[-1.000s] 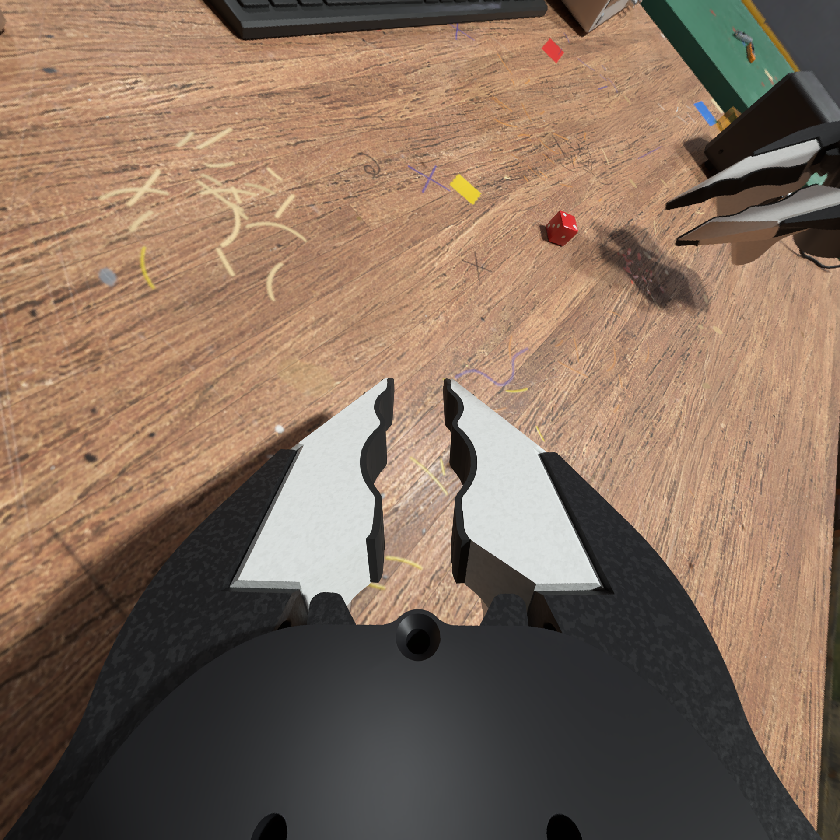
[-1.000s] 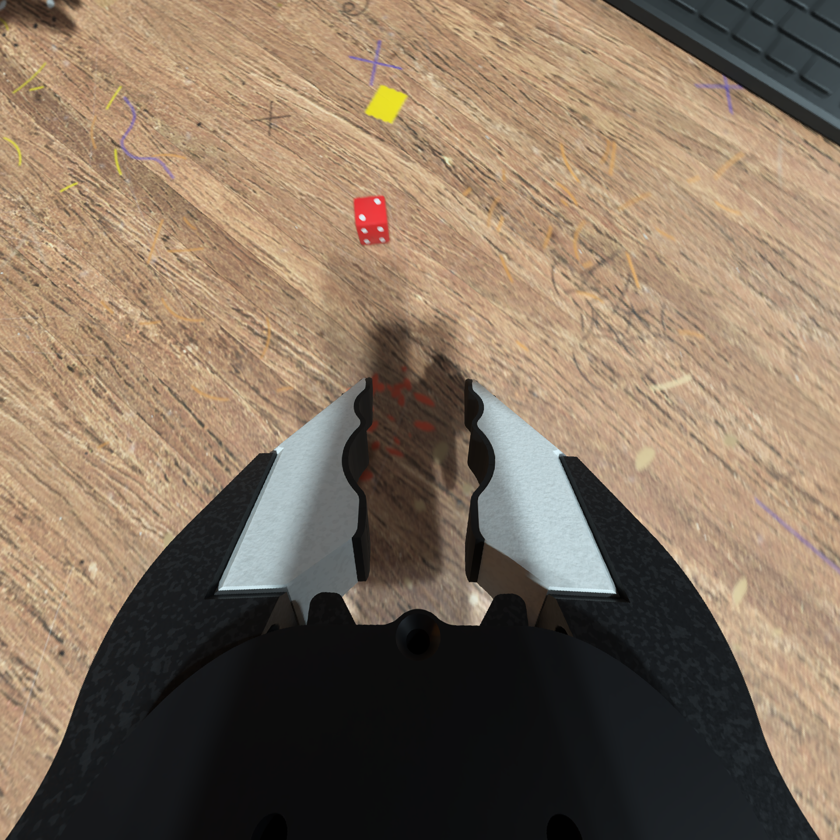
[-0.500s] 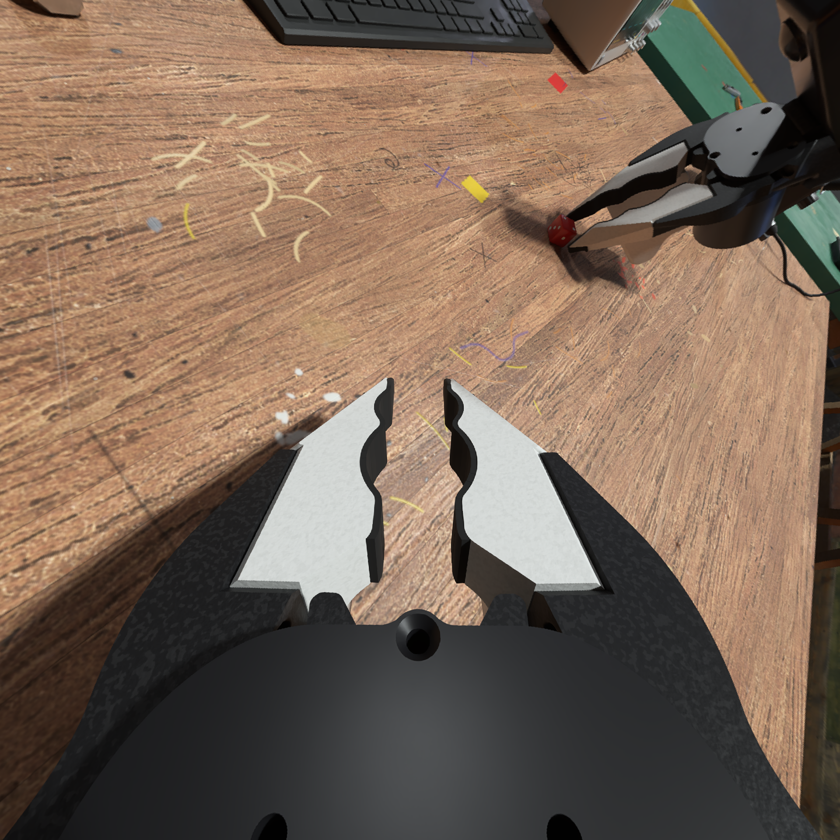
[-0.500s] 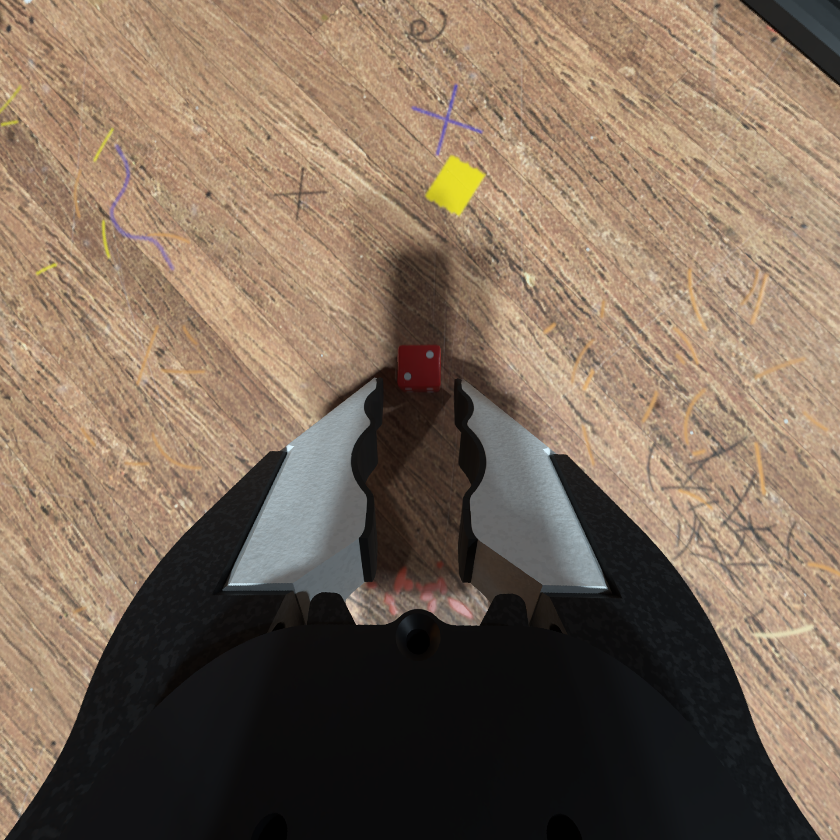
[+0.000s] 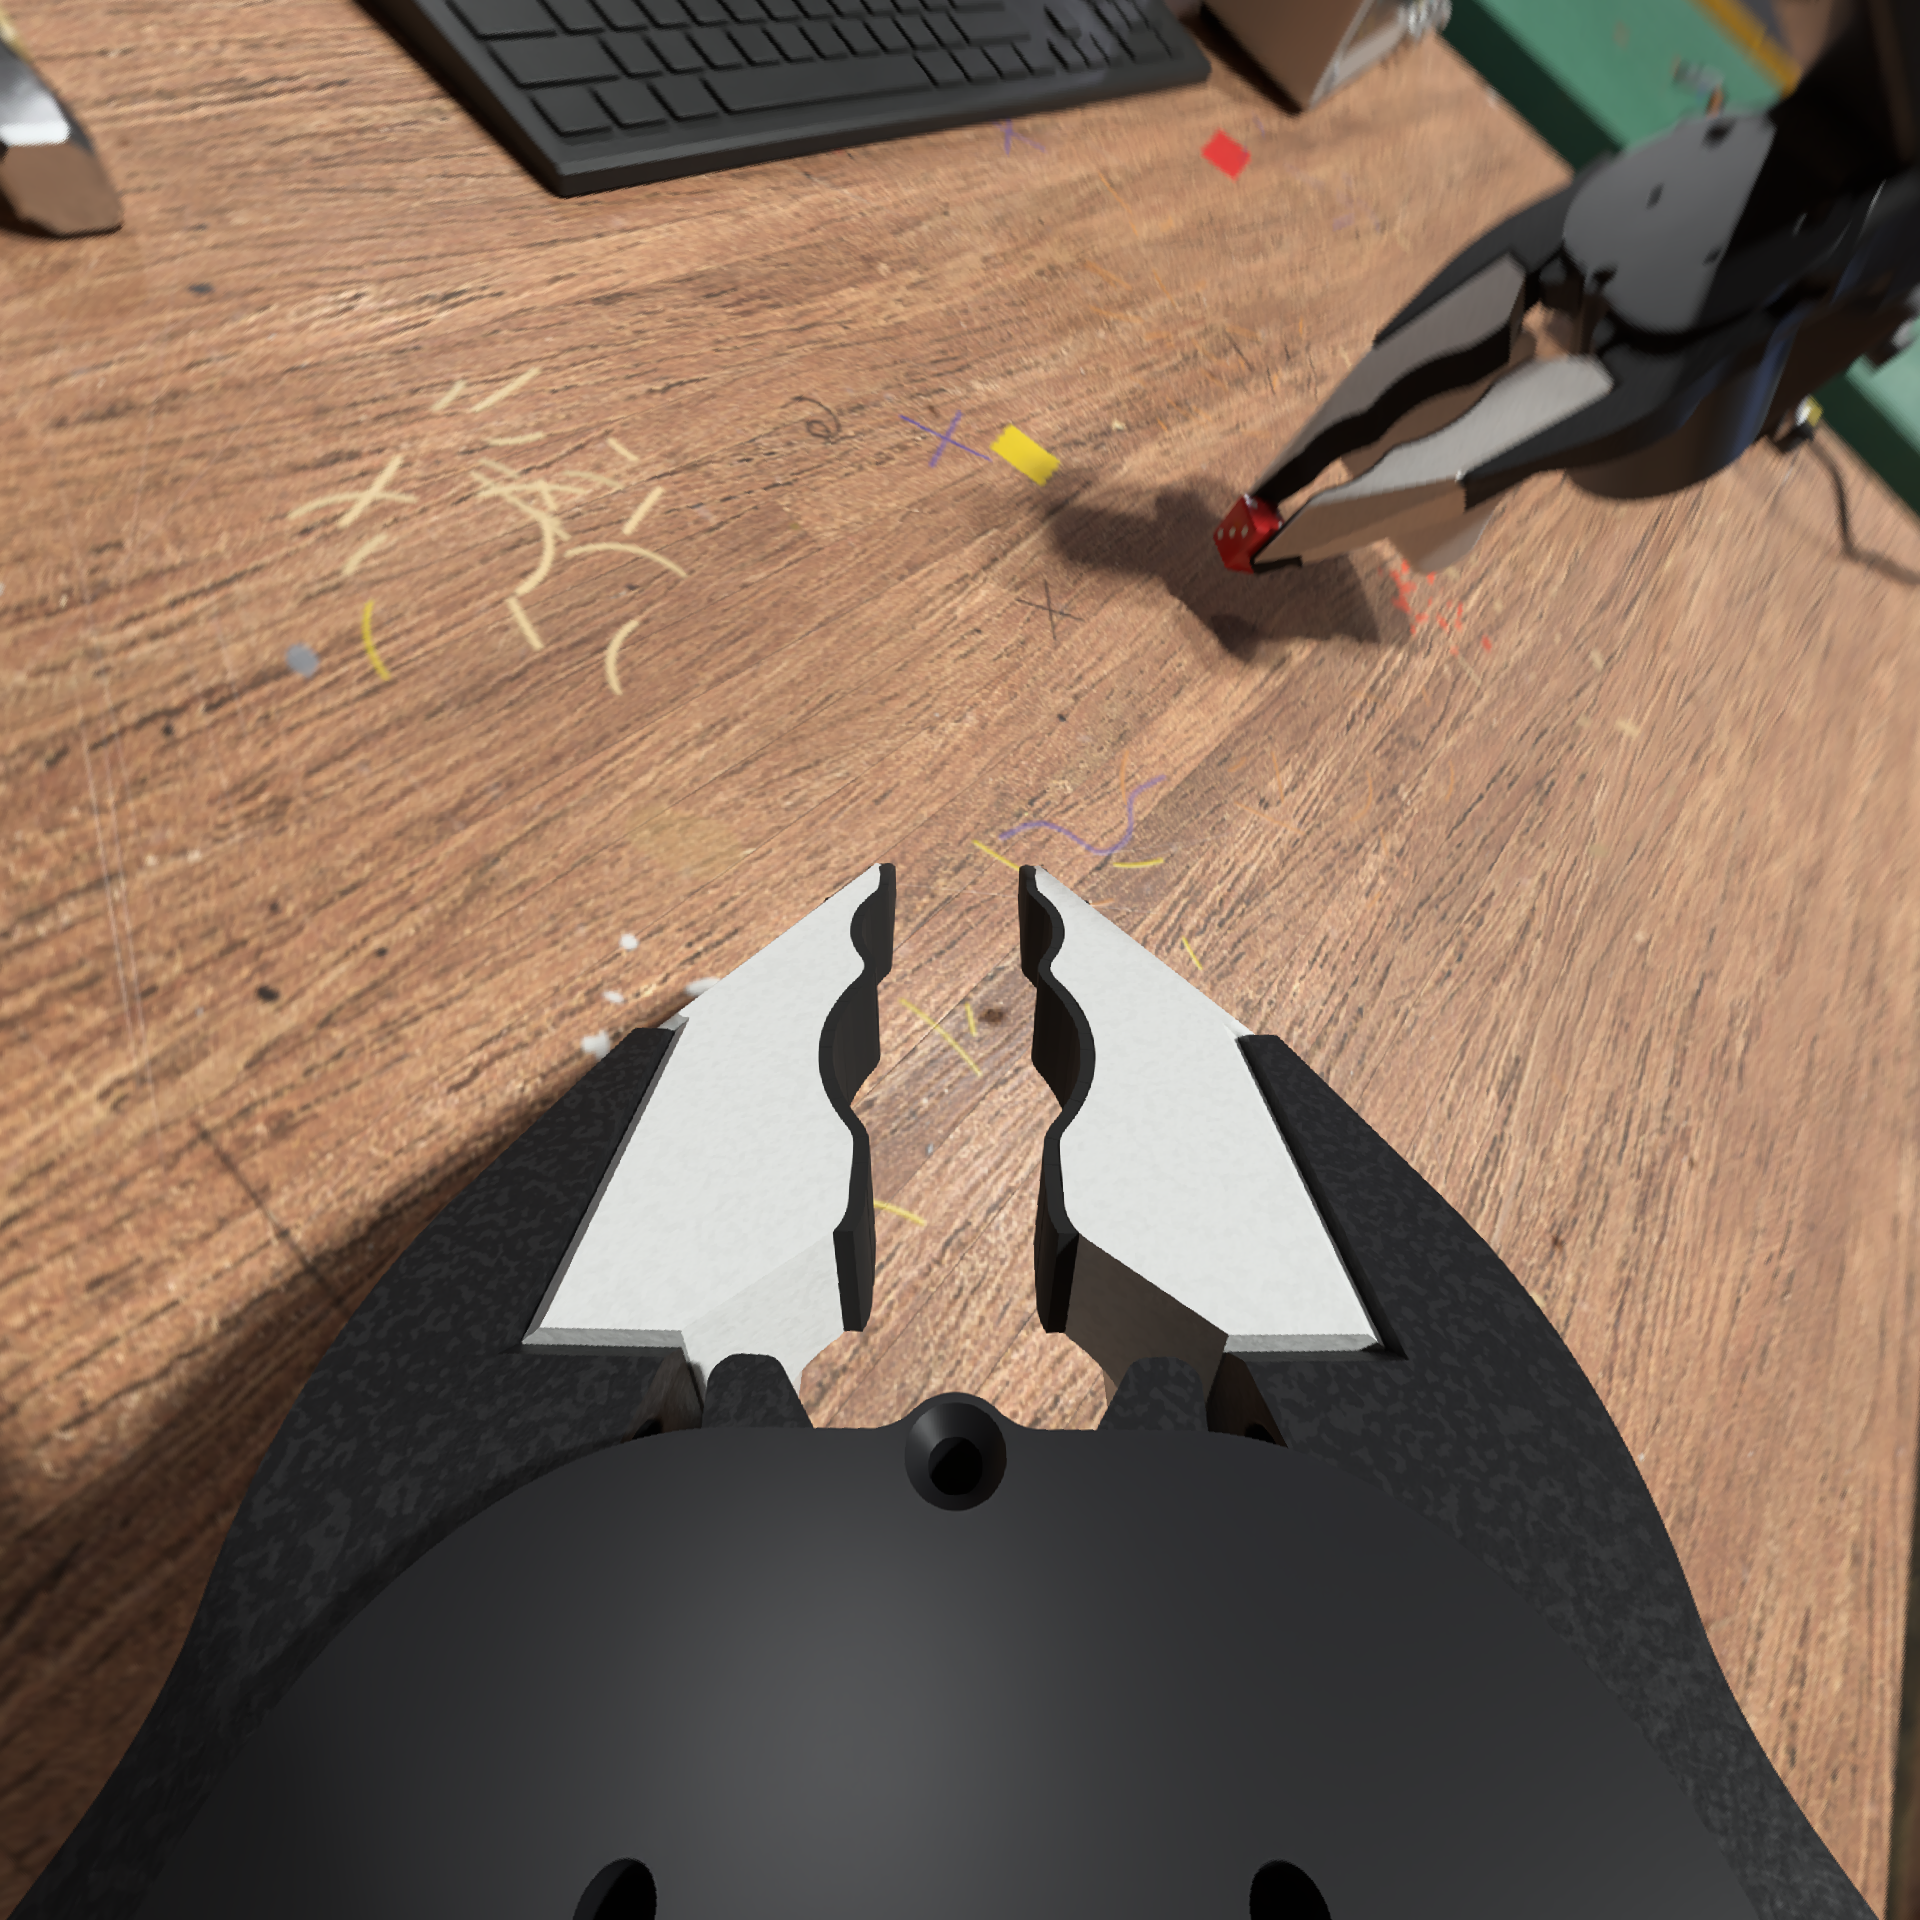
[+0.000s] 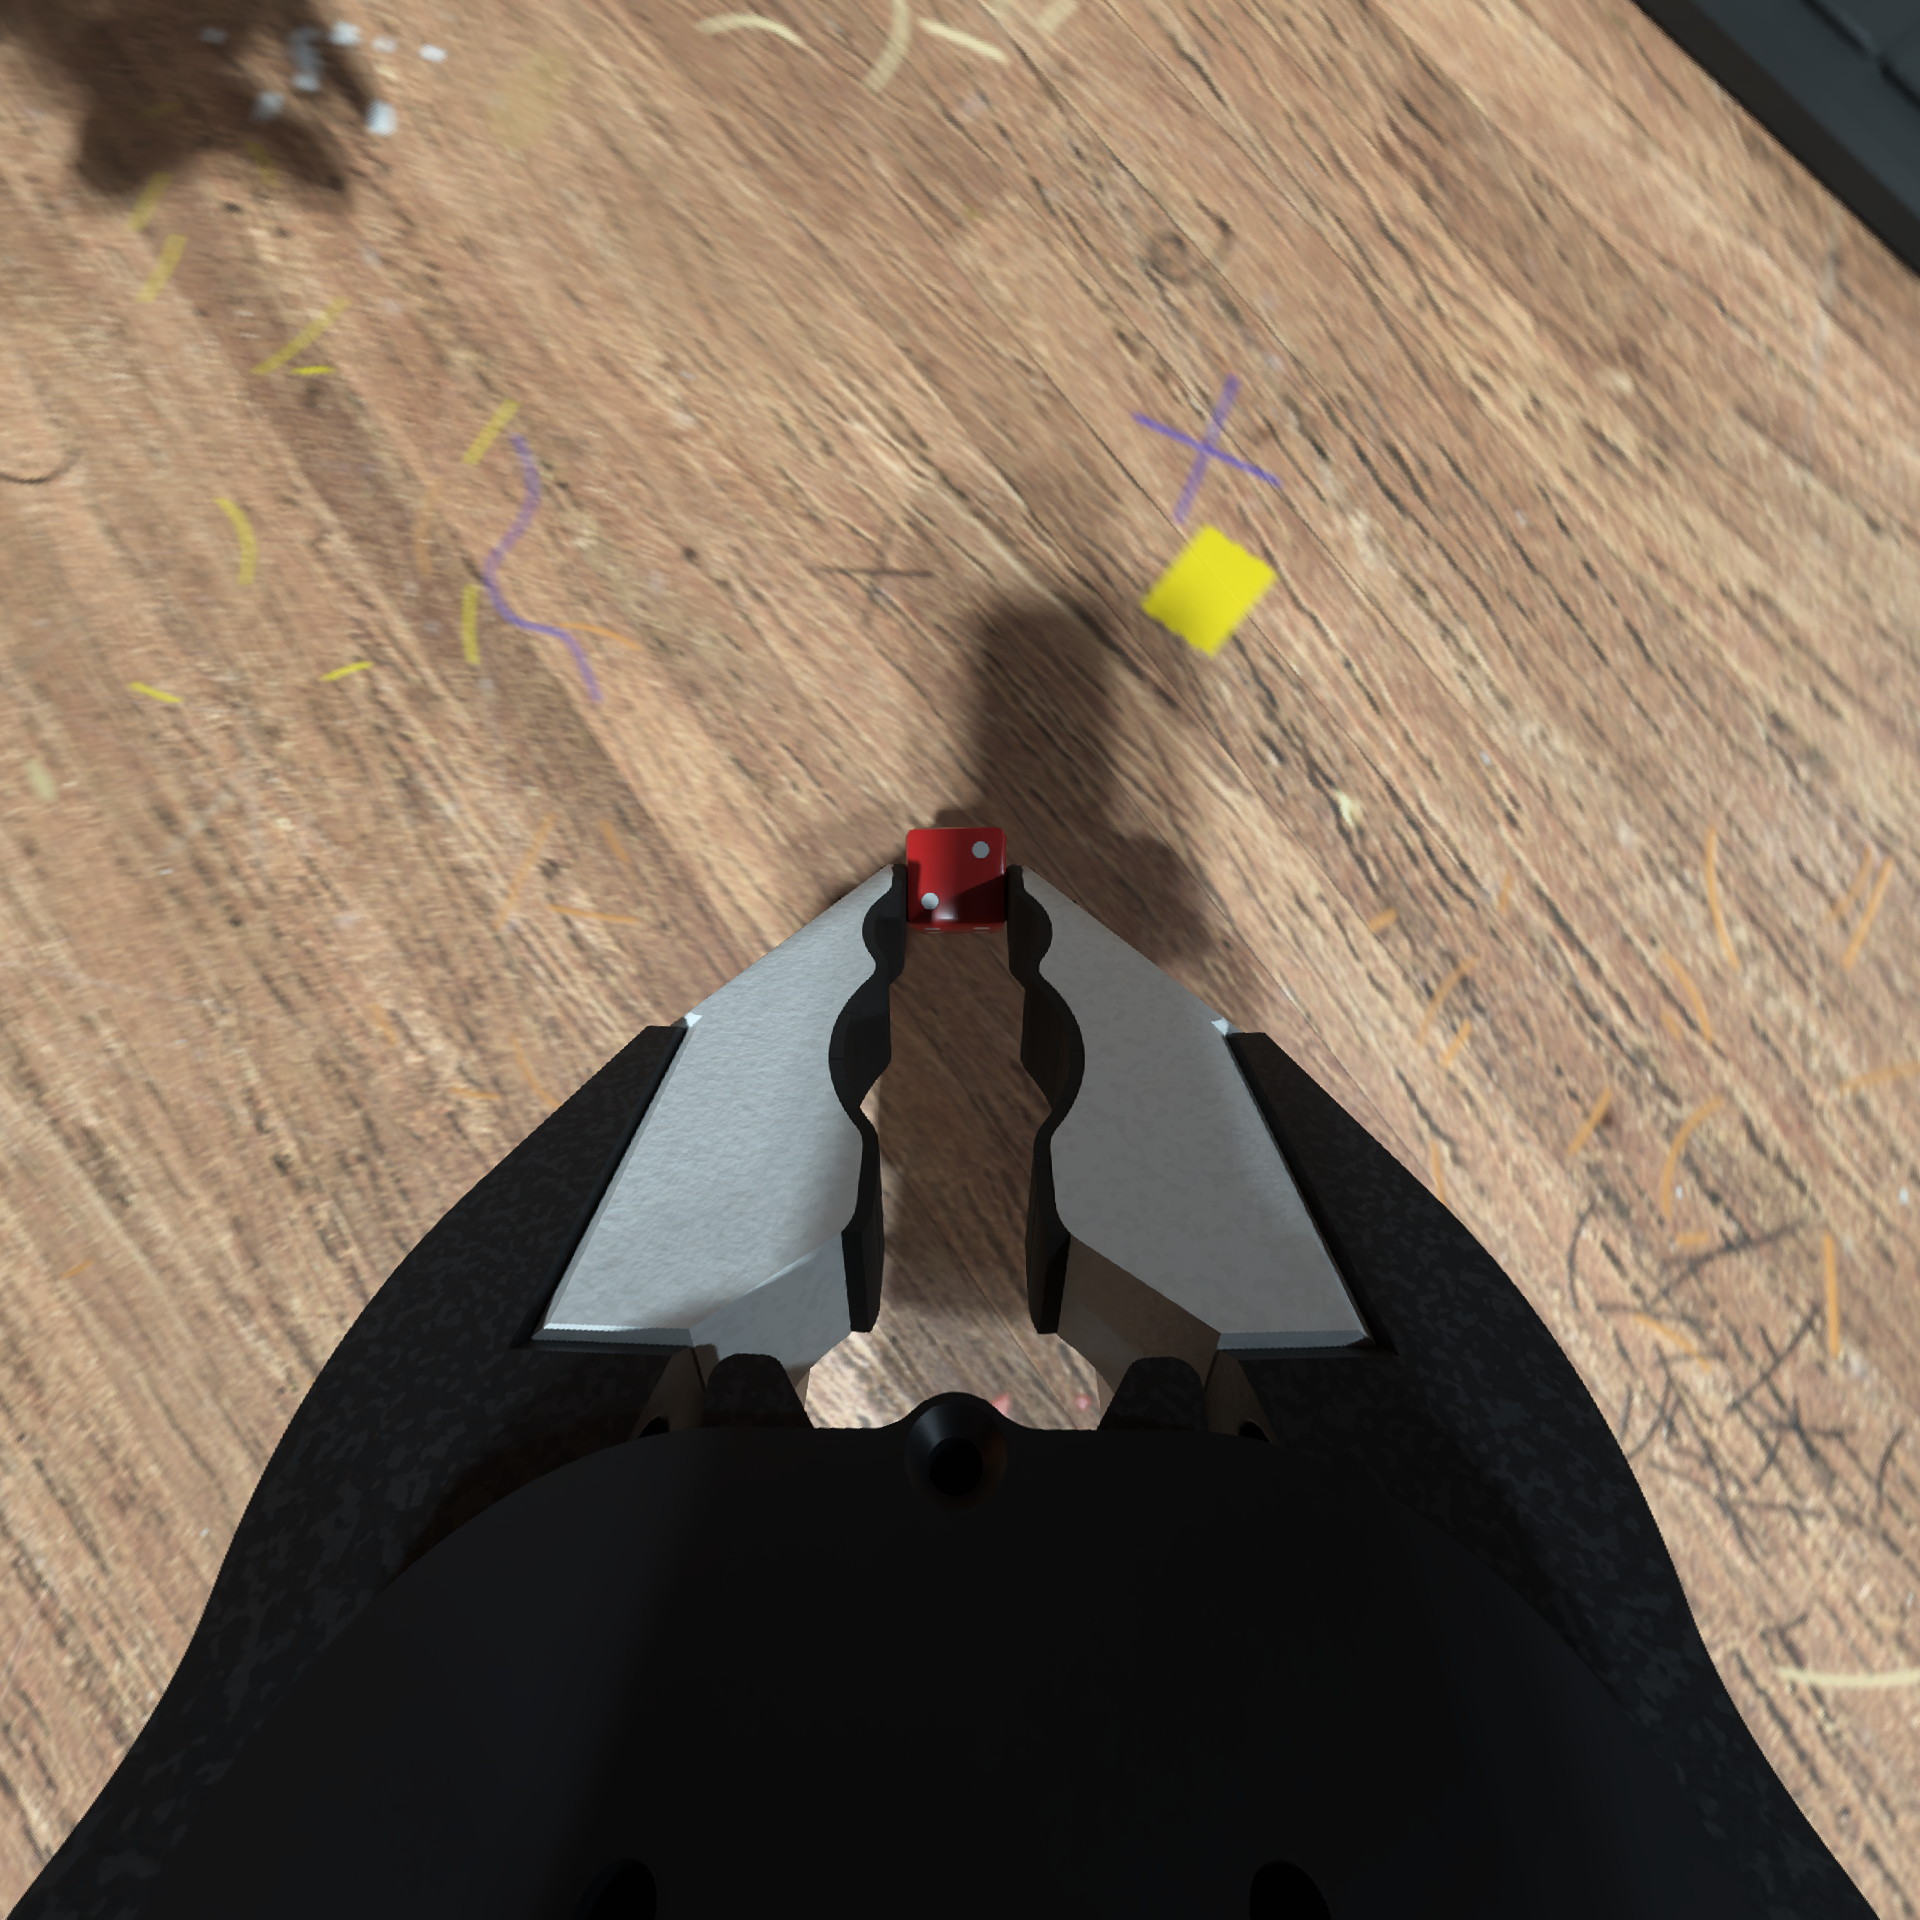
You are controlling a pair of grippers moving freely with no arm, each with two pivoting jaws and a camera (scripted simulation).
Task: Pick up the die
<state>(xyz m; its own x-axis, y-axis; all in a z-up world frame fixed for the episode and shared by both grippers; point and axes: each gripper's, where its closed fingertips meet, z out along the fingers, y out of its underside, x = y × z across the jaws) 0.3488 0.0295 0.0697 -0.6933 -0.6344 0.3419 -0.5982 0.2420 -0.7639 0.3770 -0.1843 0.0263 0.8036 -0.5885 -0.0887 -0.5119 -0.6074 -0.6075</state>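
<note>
A: The right gripper [image 6: 954, 883] pinches the red die [image 6: 954, 875] at its very tips, over the worktop [image 6: 1455, 831]. The left gripper [image 5: 956, 883], spread, holds nothing.

B: It looks hard, light, slippery. Squeeze flat sides.
</note>
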